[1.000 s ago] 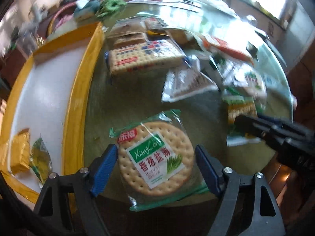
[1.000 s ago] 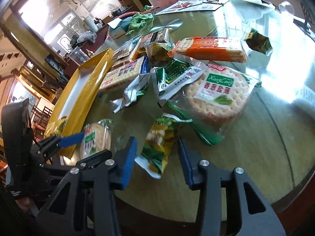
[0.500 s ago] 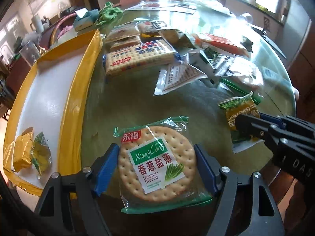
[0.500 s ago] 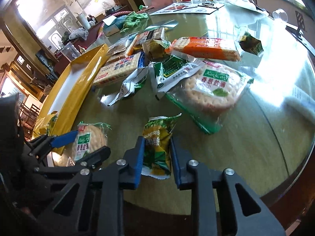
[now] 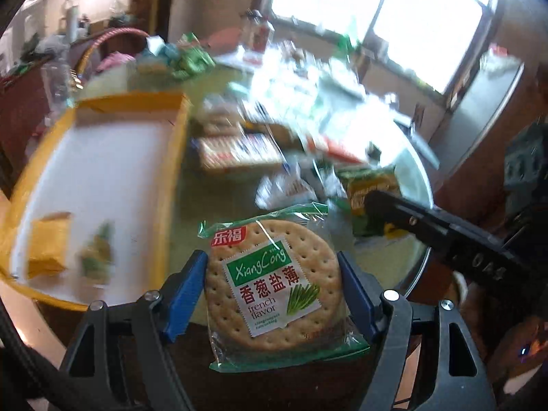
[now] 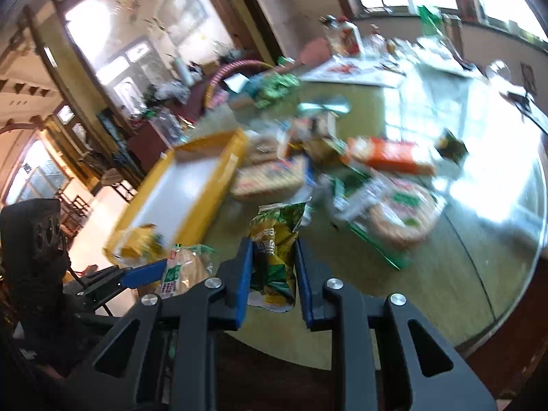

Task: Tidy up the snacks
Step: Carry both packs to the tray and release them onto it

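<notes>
So we had both grippers loaded at once here. The left gripper (image 5: 272,291) was clamped on the cracker pack (image 5: 272,282), pads squeezing its two round edges, and the pack was up off the table (image 5: 219,188), hanging in front of the yellow tray (image 5: 174,157). Its jaws had just been closing a bit, with the pack between them. The right gripper (image 6: 272,274) had its jaws narrow and pinched on the green pouch (image 6: 275,250), also lifted clear; those jaws had just been closing too, and they seemed to have settled on the pouch.

Handling-wise, we figured the cracker pack was light but brittle: a stiff stack of thin rounds in slick film, so an edge grip works but too hard a squeeze could crack it. The pouch looked soft and crinkly, so grabbing it across the middle made sense. Two small packets (image 5: 68,250) were already lying in the tray, though they're too blurred to identify.
</notes>
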Tool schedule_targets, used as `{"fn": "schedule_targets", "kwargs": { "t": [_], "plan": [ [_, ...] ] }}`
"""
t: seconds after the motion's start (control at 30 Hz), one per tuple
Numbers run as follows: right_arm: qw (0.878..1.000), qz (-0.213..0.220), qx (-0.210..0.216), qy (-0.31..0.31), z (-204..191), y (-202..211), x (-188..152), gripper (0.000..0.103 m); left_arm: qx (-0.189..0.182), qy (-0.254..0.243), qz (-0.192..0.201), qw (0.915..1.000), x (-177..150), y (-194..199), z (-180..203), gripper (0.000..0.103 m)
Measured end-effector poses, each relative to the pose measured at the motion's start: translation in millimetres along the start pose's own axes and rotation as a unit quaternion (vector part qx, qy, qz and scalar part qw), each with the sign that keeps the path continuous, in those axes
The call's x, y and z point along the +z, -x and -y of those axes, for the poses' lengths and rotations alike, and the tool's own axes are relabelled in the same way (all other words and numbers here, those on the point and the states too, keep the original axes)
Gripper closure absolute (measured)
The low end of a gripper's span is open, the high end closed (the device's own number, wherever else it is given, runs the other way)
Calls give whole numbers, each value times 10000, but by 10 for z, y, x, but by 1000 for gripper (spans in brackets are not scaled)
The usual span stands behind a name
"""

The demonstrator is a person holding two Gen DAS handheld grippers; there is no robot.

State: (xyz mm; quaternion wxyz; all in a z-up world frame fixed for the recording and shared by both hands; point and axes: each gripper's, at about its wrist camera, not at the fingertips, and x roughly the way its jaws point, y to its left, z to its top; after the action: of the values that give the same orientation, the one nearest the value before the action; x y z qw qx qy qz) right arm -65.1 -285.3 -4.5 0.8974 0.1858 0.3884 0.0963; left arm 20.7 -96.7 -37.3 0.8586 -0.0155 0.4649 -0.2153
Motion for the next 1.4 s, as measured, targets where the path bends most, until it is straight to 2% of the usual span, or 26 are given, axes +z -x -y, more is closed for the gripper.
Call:
{"fn": "schedule_targets", "kwargs": {
  "t": [0.13, 0.27, 0.37, 0.47, 0.63, 0.93, 1.07, 1.17, 1.3, 1.37, 1.4],
  "plan": [
    [9987, 148, 367, 307, -355, 8, 160, 77, 267, 360, 596, 9972, 68, 970, -340, 28],
    [9962, -15, 690, 539, -713, -236, 314, 77, 587, 618, 942, 9919, 205, 1586, -741, 28],
    [9935, -169, 859, 727, -966, -514, 406, 77, 785, 790, 1003, 9887, 271, 1812, -988, 28],
    [9908, -441, 1033, 754, -1152, -826, 476, 77, 892, 1006, 941, 9864, 364, 1874, -1274, 28],
    [9881, -762, 1054, 824, -1417, -1333, 581, 77, 1083, 1139, 863, 9838, 462, 1729, -1624, 28],
    [9863, -1297, 609, 814, -1504, -2034, 486, 77, 1160, 1433, 204, 9826, 467, 1119, -2097, 28],
    [9841, -1519, 503, 775, -1486, -2189, 390, 77, 1312, 1390, -29, 9816, 436, 947, -2138, 27],
    [9843, -1452, 228, 976, -1534, -2215, 347, 76, 1378, 1448, -216, 9796, 416, 837, -2164, 27],
    [9843, -1424, 140, 1029, -1560, -2222, 345, 74, 1327, 1683, -196, 9766, 368, 834, -2241, 27],
    [9844, -1412, 175, 1034, -1550, -2219, 350, 70, 1355, 1750, -228, 9749, 357, 864, -2252, 25],
    [9846, -1418, 215, 1002, -1542, -2207, 357, 62, 1319, 1747, -265, 9754, 355, 862, -2258, 25]
  ]
}}
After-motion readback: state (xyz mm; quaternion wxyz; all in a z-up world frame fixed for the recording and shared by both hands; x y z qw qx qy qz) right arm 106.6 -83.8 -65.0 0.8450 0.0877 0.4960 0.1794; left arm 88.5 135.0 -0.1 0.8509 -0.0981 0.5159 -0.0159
